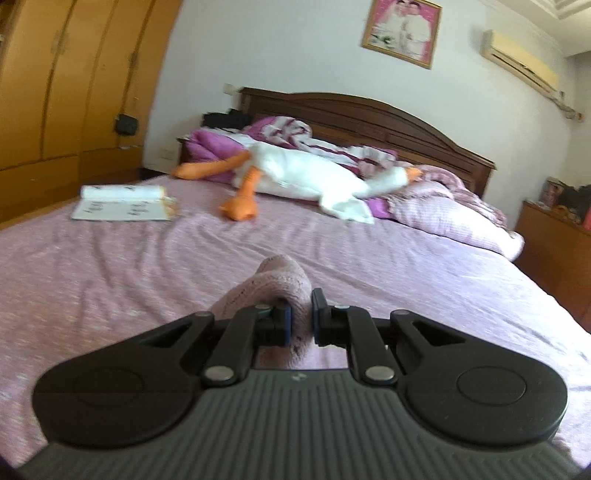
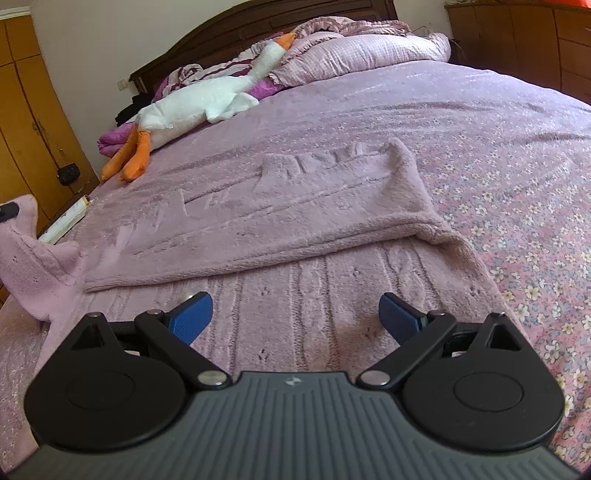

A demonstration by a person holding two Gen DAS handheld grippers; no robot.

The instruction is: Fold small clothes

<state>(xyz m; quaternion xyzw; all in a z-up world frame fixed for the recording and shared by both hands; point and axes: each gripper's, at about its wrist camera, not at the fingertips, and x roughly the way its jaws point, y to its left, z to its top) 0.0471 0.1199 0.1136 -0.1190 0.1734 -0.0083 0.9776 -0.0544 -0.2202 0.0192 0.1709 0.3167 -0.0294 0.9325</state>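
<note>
The left gripper (image 1: 301,317) is clenched on a bunched fold of the pink sweater (image 2: 295,221), lifted off the bed (image 1: 110,266); far ahead of it to the left lies a book (image 1: 122,205), a plush goose (image 1: 306,177) straight ahead. The right gripper (image 2: 295,314) stands released, hovering just above the sweater, whose folded-over panel lies just ahead

left wrist view: low over the bed (image 1: 110,266), faces the headboard (image 1: 369,110) from well away | right wrist view: close above the pink garment (image 2: 295,206), tilted down, headboard (image 2: 229,29) at top | shared: plush goose (image 1: 306,173) (image 2: 192,103) near the headboard, the bed (image 2: 517,147), wardrobe (image 1: 55,92) (image 2: 22,110)
</note>
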